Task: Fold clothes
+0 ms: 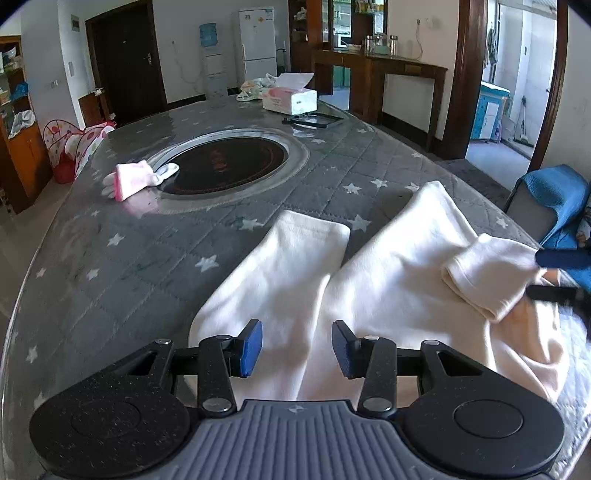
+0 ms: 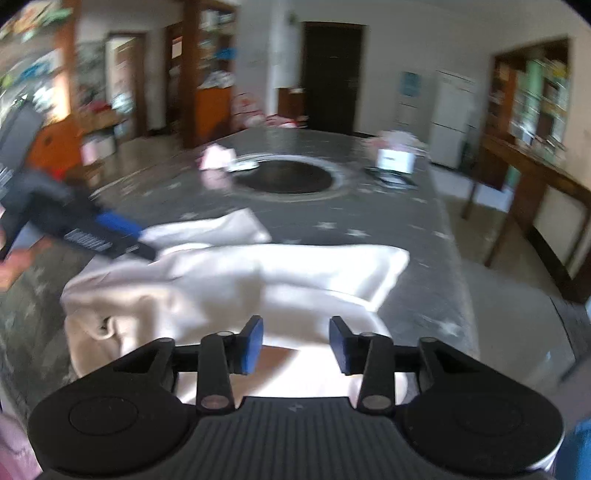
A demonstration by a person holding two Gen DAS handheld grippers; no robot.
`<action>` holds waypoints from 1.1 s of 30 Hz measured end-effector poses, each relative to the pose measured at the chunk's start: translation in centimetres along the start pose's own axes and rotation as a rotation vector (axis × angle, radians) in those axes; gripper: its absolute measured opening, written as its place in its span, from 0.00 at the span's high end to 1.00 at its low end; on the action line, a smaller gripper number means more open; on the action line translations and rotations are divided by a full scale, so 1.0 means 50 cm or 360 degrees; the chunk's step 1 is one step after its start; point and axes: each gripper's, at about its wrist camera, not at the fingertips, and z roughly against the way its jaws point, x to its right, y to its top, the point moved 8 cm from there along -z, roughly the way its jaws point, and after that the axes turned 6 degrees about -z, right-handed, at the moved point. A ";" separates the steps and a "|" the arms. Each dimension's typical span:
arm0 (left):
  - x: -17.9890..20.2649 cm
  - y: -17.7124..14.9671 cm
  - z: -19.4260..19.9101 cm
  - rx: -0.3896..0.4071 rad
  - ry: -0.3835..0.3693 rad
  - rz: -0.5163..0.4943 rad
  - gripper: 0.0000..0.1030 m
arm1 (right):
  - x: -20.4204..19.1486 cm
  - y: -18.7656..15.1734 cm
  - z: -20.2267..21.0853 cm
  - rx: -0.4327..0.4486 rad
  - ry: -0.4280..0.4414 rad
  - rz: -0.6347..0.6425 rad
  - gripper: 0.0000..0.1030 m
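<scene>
We see cream trousers (image 1: 369, 280) lying spread on the grey star-patterned table cover (image 1: 147, 266), legs pointing away. Our left gripper (image 1: 297, 349) hovers over them, jaws apart and holding nothing. Our right gripper (image 2: 296, 345) is also released above the cloth. A pink garment (image 1: 131, 181) lies near the round dark hob (image 1: 225, 164).

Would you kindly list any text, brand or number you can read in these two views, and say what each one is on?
None can be read.
Tissue box: pink print, too small to read.
Fridge: small marks near the top, too small to read.
Water bottle: blue label, too small to read.
Left tool, seen from the right wrist: white lettering on its black finger, blurred.
</scene>
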 end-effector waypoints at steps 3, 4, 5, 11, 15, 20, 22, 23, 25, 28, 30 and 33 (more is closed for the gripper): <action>0.007 0.007 -0.029 -0.0028 -0.0016 -0.0031 0.57 | -0.034 -0.006 -0.034 -0.0062 0.0058 0.0089 0.58; 0.009 0.008 -0.038 -0.0038 -0.0022 -0.0040 0.58 | -0.040 -0.011 -0.042 -0.0086 0.0063 0.0108 0.58; 0.010 0.009 -0.046 -0.0046 -0.0028 -0.0048 0.58 | -0.045 -0.016 -0.051 -0.0108 0.0066 0.0126 0.58; -0.001 0.004 -0.065 -0.0038 -0.0078 -0.0032 0.72 | -0.006 -0.017 -0.050 -0.0075 -0.0073 0.0095 0.92; -0.010 0.005 -0.062 -0.0018 -0.0116 -0.0002 0.82 | 0.047 -0.004 -0.014 0.0015 -0.0208 -0.0020 0.95; -0.007 0.009 -0.059 0.0001 -0.0120 -0.0011 0.89 | 0.149 -0.001 0.040 0.0093 -0.0457 -0.0155 0.96; -0.003 0.011 -0.058 0.0009 -0.0115 -0.0028 0.89 | 0.197 -0.008 0.060 0.0098 -0.0570 -0.0193 0.96; 0.000 0.011 -0.058 0.0017 -0.0110 -0.0054 0.89 | 0.219 -0.016 0.070 0.0092 -0.0625 -0.0219 0.96; 0.006 0.010 -0.059 0.0024 -0.0086 -0.0104 0.89 | 0.262 -0.031 0.090 0.0078 -0.0733 -0.0272 0.96; 0.003 0.011 -0.060 0.0032 -0.0081 -0.0089 0.89 | 0.284 -0.050 0.096 0.0046 -0.0799 -0.0328 0.93; -0.001 0.011 -0.059 0.0039 -0.0084 -0.0061 0.93 | 0.295 -0.063 0.099 0.0027 -0.0837 -0.0355 0.90; -0.013 0.014 -0.042 0.0080 -0.0090 0.0001 0.95 | 0.298 -0.073 0.100 0.0016 -0.0848 -0.0372 0.80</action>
